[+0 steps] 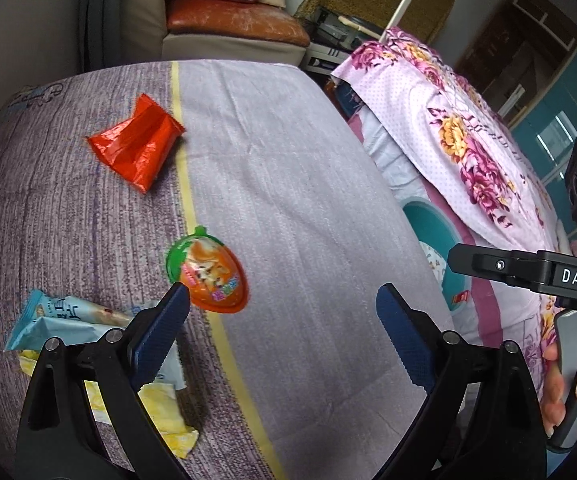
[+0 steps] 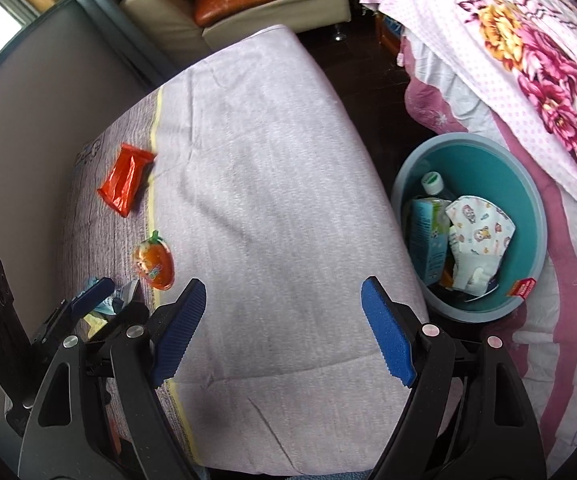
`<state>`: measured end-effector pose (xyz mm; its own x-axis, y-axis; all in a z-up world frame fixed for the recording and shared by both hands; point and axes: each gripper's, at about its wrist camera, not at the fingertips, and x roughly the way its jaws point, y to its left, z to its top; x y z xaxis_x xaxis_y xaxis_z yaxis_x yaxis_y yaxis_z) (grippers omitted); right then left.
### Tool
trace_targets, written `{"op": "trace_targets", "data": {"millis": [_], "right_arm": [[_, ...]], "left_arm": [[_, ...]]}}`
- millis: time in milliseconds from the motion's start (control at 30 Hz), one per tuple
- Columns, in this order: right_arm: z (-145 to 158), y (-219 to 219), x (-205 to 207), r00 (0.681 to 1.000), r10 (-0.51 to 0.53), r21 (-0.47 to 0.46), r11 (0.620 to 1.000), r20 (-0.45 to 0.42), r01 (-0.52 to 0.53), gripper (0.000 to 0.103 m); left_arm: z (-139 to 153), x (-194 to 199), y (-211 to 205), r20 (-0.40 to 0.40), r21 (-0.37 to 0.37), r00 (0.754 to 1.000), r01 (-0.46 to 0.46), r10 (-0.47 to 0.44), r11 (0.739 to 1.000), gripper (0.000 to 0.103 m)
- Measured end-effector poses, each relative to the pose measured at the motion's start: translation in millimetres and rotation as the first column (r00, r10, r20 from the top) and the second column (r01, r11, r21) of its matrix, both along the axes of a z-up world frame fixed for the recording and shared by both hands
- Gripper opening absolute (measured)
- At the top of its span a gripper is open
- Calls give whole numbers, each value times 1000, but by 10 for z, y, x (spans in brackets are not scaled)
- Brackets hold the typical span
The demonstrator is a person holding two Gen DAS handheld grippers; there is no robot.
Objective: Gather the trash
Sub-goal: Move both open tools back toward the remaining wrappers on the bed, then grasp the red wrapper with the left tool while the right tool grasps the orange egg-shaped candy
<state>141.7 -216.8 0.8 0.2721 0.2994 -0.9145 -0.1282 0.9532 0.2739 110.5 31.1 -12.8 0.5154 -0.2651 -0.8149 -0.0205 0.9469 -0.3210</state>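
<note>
Lying just beyond left tongs (image 1: 282,300), orange egg-shaped pack (image 1: 212,276), right tongs (image 2: 284,300) empty

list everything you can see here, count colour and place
red wrapper: 1, red, far on bed
egg pack: 1, orange and green, on yellow stripe
blue wrapper: 1, light blue, near left of bed
yellow wrapper: 1, yellow, under blue wrapper
bin: 1, teal, on floor right of bed, trash inside
quilt: 1, pink floral, right
sofa: 1, cream, behind
left claw: open, empty
right claw: open, empty
</note>
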Motion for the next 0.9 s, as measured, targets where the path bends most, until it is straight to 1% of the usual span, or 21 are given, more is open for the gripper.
{"op": "trace_targets", "data": {"millis": [133, 367, 500, 600, 700, 733, 767, 800, 833, 867, 900], "right_arm": [[-21, 224, 32, 999, 36, -14, 999, -10, -36, 76], [-86, 640, 82, 993, 119, -26, 993, -23, -119, 76], [-155, 947, 108, 983, 185, -51, 981, -20, -185, 76], [-249, 1210, 121, 970, 241, -75, 967, -19, -242, 76], [-320, 1410, 145, 961, 275, -101, 956, -10, -275, 76], [-364, 1499, 148, 958, 287, -110, 952, -8, -286, 75], [-393, 1557, 149, 955, 295, -110, 949, -11, -294, 67], [-433, 1624, 152, 952, 305, -105, 946, -21, -306, 62], [-479, 1692, 160, 948, 316, -101, 943, -34, -317, 54], [-508, 1737, 166, 945, 323, -102, 940, -40, -326, 51], [-552, 1808, 164, 941, 337, -107, 934, -44, -340, 51]], "left_arm": [[-18, -36, 287, 0, 4, 999, -47, 47, 999, 94], [-18, -82, 823, 5, 42, 993, -115, 115, 992, 95], [-58, -137, 1163, -2, 55, 986, -164, 164, 985, 95], [-104, -181, 1359, -8, 54, 980, -199, 200, 979, 95], [-149, -205, 1524, -18, 52, 974, -227, 228, 973, 95], [-157, -210, 1522, -20, 53, 972, -233, 234, 971, 95], [-166, -212, 1553, -22, 54, 971, -237, 239, 970, 95], [-176, -217, 1584, -24, 56, 970, -242, 244, 969, 95], [-184, -227, 1610, -25, 58, 968, -246, 248, 967, 95], [-196, -237, 1630, -27, 59, 967, -250, 252, 967, 95], [-212, -240, 1657, -31, 59, 967, -253, 255, 966, 95]]}}
